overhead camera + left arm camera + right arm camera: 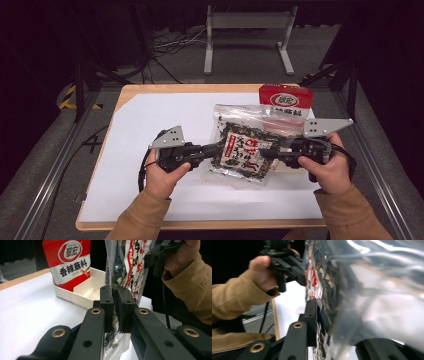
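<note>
A clear bag of dark dried food with a red and white label (243, 150) hangs above the table between my two grippers. My left gripper (215, 149) is shut on the bag's left edge; in the left gripper view both pads (107, 302) pinch the plastic of the bag (132, 265). My right gripper (264, 152) grips the opposite edge. In the right gripper view the bag (362, 290) sits between the jaws, one pad (312, 312) lies against it and the other jaw is hidden behind the plastic.
A red packet with white print (285, 98) stands upright in a white divided tray (82, 293) at the back right of the table. A white sheet (150, 125) covers the wooden tabletop. Metal rails run along both sides.
</note>
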`<state>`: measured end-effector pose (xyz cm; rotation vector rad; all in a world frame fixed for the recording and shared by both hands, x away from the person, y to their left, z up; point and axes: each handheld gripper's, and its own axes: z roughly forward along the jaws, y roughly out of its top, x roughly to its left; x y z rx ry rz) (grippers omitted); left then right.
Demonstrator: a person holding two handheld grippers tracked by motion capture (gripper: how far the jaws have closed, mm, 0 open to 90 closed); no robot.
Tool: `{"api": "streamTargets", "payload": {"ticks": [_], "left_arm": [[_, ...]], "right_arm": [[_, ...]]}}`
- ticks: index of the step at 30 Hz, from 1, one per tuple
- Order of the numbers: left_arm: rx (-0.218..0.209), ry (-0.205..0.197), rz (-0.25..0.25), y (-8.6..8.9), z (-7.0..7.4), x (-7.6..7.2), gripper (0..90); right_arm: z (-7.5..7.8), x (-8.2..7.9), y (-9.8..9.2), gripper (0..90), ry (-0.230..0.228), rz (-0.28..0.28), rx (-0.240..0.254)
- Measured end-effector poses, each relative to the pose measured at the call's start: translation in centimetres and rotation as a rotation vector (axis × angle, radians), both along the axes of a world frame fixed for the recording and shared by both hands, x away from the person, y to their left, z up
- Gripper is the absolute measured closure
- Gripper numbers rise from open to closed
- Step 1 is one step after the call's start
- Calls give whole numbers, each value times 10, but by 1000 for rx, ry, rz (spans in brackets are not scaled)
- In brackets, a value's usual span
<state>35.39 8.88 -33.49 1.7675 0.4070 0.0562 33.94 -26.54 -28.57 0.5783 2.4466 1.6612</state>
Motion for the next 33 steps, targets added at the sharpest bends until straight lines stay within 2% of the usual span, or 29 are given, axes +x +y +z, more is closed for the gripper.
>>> {"api": "streamTargets", "payload": {"ticks": [2,6,9,10,11,13,16,20,26,28,33], "left_arm": [[-9,5,-2,1,-1,1,820],[-7,16,0,1,-2,3,776],[5,9,12,1,-2,4,689],[8,9,14,3,-1,4,689],[13,10,20,4,-1,4,639],[58,-18,33,7,0,3,622],[97,-43,54,12,0,4,578],[123,-38,81,20,2,5,528],[150,-27,120,33,2,7,501],[150,-10,130,36,1,7,493],[164,-4,140,41,-2,9,461]], "right_arm": [[2,-1,0,748,10,29,10],[5,-2,0,752,1,45,-1],[7,-2,0,753,-8,47,-13],[7,-2,-1,753,-19,43,-23],[8,-2,-2,753,-25,40,-31],[10,-1,-5,753,-29,36,-31],[15,0,-9,753,-39,26,-42],[24,0,-16,753,-58,8,-55],[36,-1,-24,752,-86,-25,-75],[40,-1,-27,752,-97,-39,-82],[50,2,-37,752,-111,-85,-92]]}}
